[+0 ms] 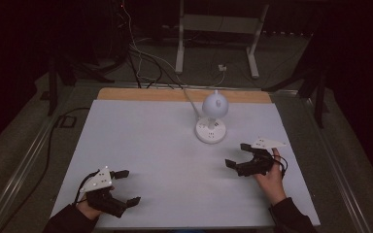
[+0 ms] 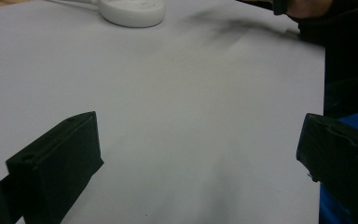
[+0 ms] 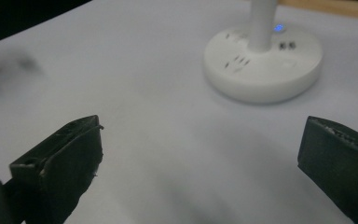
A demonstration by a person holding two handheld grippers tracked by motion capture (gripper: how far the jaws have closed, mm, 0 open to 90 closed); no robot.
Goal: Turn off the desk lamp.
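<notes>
One white lamp (image 1: 212, 116) stands on the far middle of the white desk (image 1: 141, 145), and nothing lies between it and the right tongs (image 1: 237, 154) close by. Two tongs are out: the right pair is wide and holds nothing, and the left tongs (image 1: 126, 186), near the front left edge, are wide and bare too. Dark floor cables behind the desk are hard to make out.
</notes>
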